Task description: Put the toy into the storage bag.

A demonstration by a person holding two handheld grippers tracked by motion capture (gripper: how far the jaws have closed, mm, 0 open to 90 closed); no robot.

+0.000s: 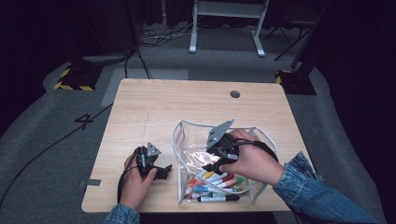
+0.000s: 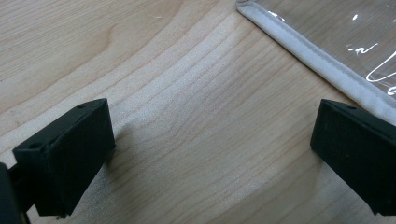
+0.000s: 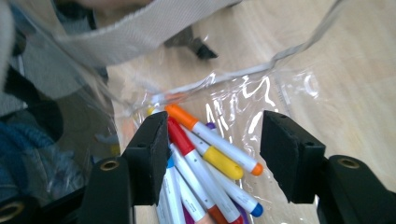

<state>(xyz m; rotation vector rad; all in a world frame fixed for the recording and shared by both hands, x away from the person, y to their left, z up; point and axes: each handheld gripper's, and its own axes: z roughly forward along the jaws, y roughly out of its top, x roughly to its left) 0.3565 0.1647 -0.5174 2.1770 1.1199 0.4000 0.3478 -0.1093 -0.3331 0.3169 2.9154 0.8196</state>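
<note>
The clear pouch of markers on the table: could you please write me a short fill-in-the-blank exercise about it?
1. The markers lie inside a clear ____ with a pale fabric rim.
2. The right tongs hang above the markers with jaws ____, gripping nothing.
3. The left tongs rest on the ____ table beside the pouch.

Missing words: pouch; open; wooden

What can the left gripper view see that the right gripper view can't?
The left gripper view alone shows its own open black fingers over bare table, empty between them. The right gripper view alone shows the markers lying in the pouch, below its own open fingers. Both show the clear pouch's pale edge and the wooden tabletop.
</note>
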